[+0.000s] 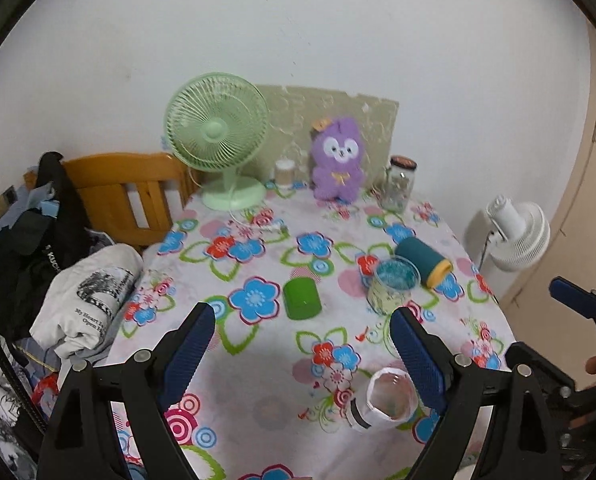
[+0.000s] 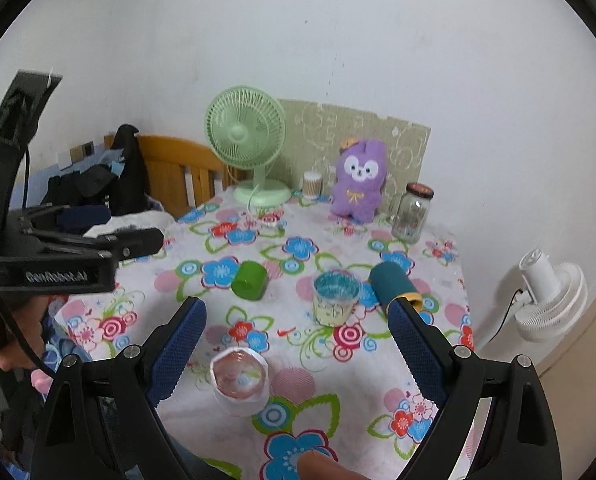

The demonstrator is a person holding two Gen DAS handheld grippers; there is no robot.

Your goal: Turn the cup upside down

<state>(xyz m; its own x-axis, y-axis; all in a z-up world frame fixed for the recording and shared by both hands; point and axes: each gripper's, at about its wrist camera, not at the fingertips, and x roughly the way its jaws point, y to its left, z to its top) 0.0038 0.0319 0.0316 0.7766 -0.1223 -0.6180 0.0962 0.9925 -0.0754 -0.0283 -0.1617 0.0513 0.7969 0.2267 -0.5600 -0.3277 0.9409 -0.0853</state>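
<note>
Several cups stand on the flowered tablecloth (image 1: 266, 360). A white-walled clear cup (image 1: 388, 398) stands mouth up near the front; it also shows in the right wrist view (image 2: 240, 384). A clear cup with a blue inside (image 1: 394, 286) (image 2: 336, 298) stands upright further back. A green cup (image 1: 301, 298) (image 2: 250, 280) stands mouth down. A teal cup with a yellow rim (image 1: 424, 260) (image 2: 392, 282) lies on its side. My left gripper (image 1: 302, 344) is open and empty above the table front. My right gripper (image 2: 298, 340) is open and empty above the white cup.
At the back stand a green fan (image 1: 218, 140), a purple plush (image 1: 338, 164), a glass jar (image 1: 398, 182) and a small container (image 1: 285, 172). Clothes (image 1: 86, 296) and a wooden headboard (image 1: 130, 188) are on the left. A white fan (image 1: 516, 236) stands off the right edge.
</note>
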